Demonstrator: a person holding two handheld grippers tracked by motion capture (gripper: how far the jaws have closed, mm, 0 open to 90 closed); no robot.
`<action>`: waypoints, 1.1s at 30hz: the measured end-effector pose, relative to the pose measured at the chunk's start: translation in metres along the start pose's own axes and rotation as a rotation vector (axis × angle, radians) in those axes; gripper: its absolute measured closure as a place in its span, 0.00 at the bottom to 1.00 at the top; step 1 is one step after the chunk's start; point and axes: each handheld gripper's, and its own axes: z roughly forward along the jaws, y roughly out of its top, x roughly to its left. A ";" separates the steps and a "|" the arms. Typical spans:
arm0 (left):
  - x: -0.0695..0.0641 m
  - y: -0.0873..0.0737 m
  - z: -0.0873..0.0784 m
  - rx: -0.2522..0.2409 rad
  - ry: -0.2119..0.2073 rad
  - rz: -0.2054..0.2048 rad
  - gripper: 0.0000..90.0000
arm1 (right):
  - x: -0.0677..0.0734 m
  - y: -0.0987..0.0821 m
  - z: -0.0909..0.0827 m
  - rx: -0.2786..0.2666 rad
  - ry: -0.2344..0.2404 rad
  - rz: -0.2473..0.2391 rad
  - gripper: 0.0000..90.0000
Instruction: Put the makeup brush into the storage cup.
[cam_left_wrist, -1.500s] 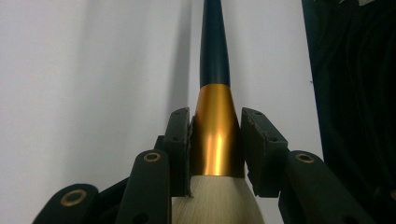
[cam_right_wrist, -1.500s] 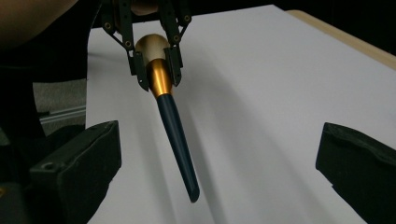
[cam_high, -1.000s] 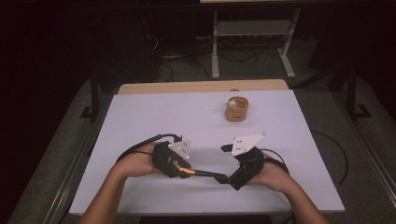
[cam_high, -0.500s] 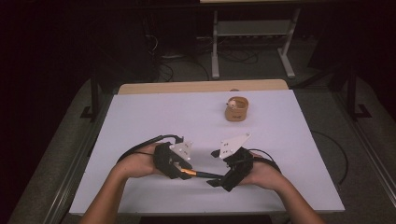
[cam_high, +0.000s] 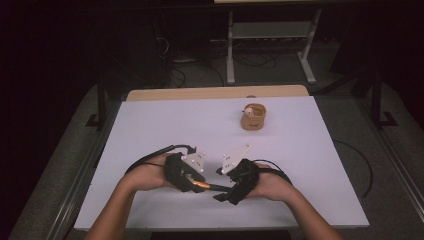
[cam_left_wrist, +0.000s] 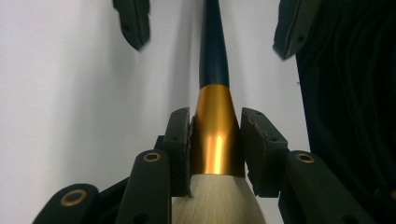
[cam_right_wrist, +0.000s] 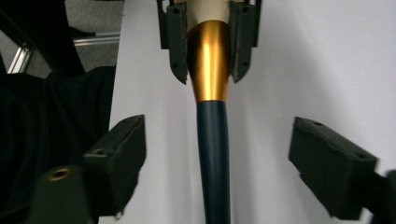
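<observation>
A: We are pinching the brush by its gold ferrule in the left claw, the dark handle pointing straight ahead of it over the desk.

B: Our right claw is spread around that handle, its jaws just closing without touching. We are centring first, then squeezing evenly.

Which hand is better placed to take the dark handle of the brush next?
The right. The right tongs are open with the brush handle between the pads, which have just been closing and do not touch it yet. The left tongs are shut on the gold ferrule, so they are occupied.
</observation>
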 end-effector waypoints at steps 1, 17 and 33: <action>0.000 0.000 0.000 -0.001 0.000 0.001 0.72 | 0.000 0.001 0.002 0.005 0.006 -0.003 0.26; 0.000 0.001 0.005 0.020 -0.013 0.005 0.72 | 0.005 0.006 0.015 0.095 -0.001 -0.068 0.61; -0.001 0.001 0.007 0.009 -0.015 -0.007 0.72 | 0.009 0.009 0.020 0.100 -0.005 -0.089 0.75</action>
